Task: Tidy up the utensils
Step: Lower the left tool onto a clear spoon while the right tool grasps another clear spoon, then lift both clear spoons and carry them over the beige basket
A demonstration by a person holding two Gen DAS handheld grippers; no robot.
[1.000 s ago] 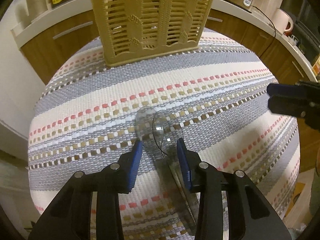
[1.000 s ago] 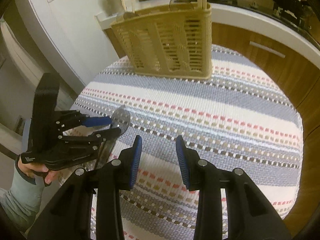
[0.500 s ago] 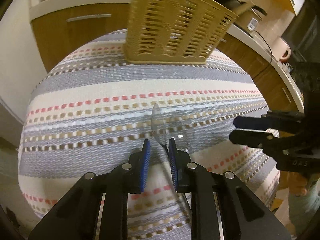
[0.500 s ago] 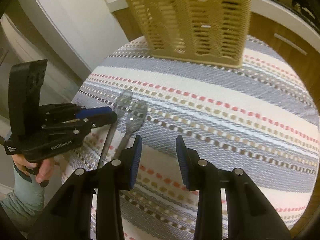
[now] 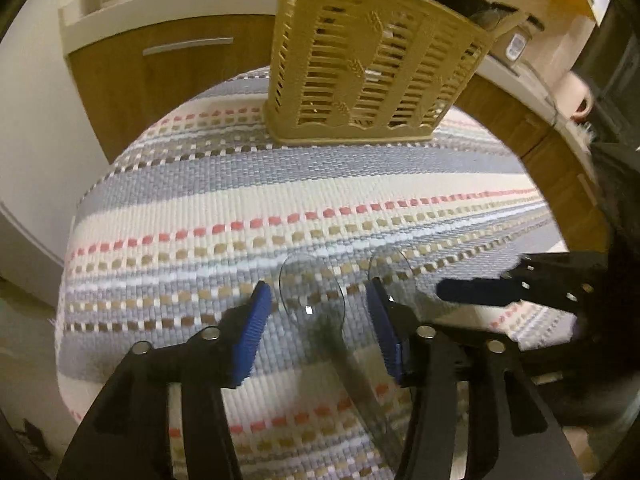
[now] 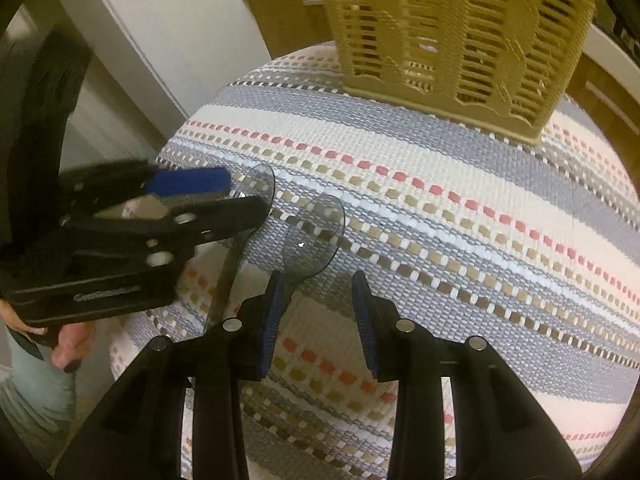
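Note:
Two clear plastic spoons lie side by side on the striped cloth. In the left wrist view, one spoon (image 5: 312, 292) lies between the open fingers of my left gripper (image 5: 318, 308); the other spoon (image 5: 394, 276) lies just right of my right finger. My right gripper (image 5: 476, 291) enters from the right there. In the right wrist view, my right gripper (image 6: 318, 304) is open, just short of the nearer spoon (image 6: 316, 236); the farther spoon (image 6: 258, 188) is partly hidden by my left gripper (image 6: 192, 188). A tan slatted utensil basket (image 5: 372, 64) stands at the far side of the table.
The round table carries a striped woven cloth (image 5: 240, 200). Wooden cabinets and a white counter (image 5: 168, 4) stand behind it. A pink mug (image 5: 576, 92) and appliances sit on the counter at right. The basket also shows in the right wrist view (image 6: 452, 32).
My left gripper opened from nearly shut and now straddles one spoon lying flat. My right gripper moved closer to the spoons. Both views shifted toward the basket.

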